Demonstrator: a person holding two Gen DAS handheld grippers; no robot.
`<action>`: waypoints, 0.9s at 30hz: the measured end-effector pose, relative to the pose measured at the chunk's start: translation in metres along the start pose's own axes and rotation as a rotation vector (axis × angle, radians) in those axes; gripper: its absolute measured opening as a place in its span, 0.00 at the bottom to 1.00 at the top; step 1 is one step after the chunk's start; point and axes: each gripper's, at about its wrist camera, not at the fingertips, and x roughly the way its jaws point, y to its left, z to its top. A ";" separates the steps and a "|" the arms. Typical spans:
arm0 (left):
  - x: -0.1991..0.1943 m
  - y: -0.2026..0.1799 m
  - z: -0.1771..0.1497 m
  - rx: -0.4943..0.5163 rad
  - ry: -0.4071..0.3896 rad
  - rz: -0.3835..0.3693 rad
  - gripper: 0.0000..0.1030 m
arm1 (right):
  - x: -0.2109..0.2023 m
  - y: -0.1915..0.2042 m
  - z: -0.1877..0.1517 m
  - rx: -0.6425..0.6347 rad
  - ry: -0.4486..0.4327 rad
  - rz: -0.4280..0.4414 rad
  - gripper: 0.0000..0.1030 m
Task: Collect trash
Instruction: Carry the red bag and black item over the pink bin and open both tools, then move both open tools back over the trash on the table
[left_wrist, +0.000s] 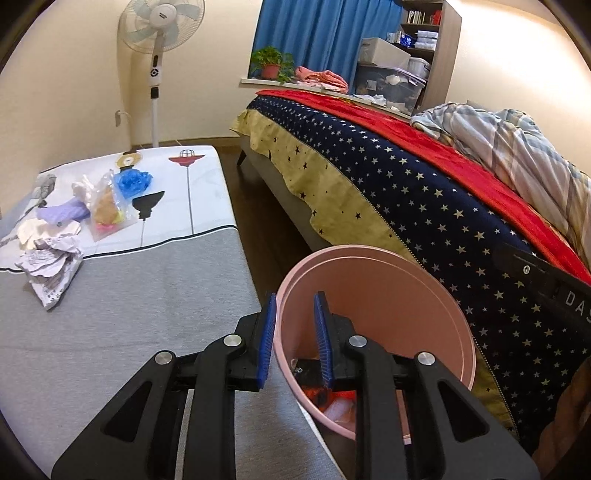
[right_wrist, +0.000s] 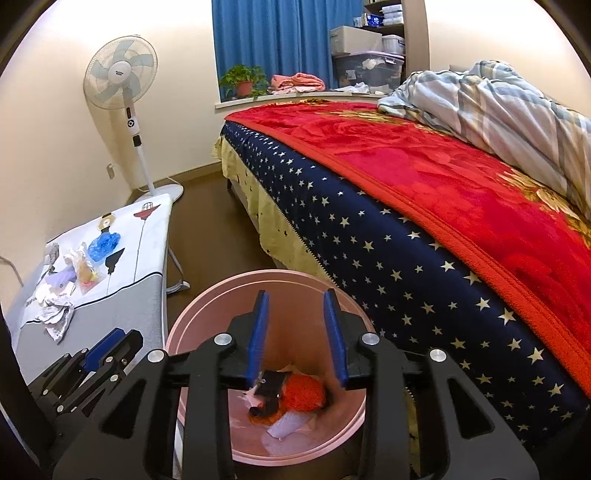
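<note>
Right wrist view: right gripper (right_wrist: 297, 332) hung over the pink bin (right_wrist: 207, 310), jaws spread, nothing between the blue pads (right_wrist: 258, 332). Bin stood on the dark floor (right_wrist: 207, 221) between the table (right_wrist: 110, 314) and the bed (right_wrist: 406, 258), touching or just beside the bed's starry cover; could not tell which. Bin already held trash: an orange wad (right_wrist: 304, 393), a black piece (right_wrist: 271, 386) and white scraps (right_wrist: 286, 424).

Left gripper (right_wrist: 99, 354) showed at the lower left edge of that view, just beside the bin's rim and over the table's grey end.

Left wrist view: left gripper (left_wrist: 295, 339) also open and empty, straddling the bin's near rim (left_wrist: 282, 343), 1 pad outside it and 1 over the inside. Orange and white trash was partly visible at the bin bottom, mostly hidden behind the finger.

Remaining trash sat in a loose cluster on the table's far left part, well apart from both grippers: crumpled paper (left_wrist: 51, 266) nearest, white wads (left_wrist: 44, 230) behind it, a purple glove (left_wrist: 64, 213), a clear bag (left_wrist: 109, 206) with yellow and pink contents, and a blue plastic wad (left_wrist: 133, 181) farthest back.

Fan (left_wrist: 159, 55) stood beyond the table by the wall. Plant (left_wrist: 271, 62) sat on the sill in front of the blue curtain (left_wrist: 325, 33). Red blanket (right_wrist: 461, 192) and a striped duvet (right_wrist: 498, 99) lay on the bed.
</note>
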 end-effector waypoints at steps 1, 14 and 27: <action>-0.002 0.002 0.000 -0.004 -0.003 0.004 0.21 | -0.001 0.001 0.000 -0.004 -0.003 0.004 0.31; -0.020 0.027 0.001 -0.040 -0.032 0.045 0.21 | -0.012 0.018 -0.002 -0.036 -0.033 0.062 0.31; -0.033 0.069 -0.006 -0.089 -0.042 0.113 0.21 | -0.007 0.051 -0.008 -0.062 -0.036 0.136 0.31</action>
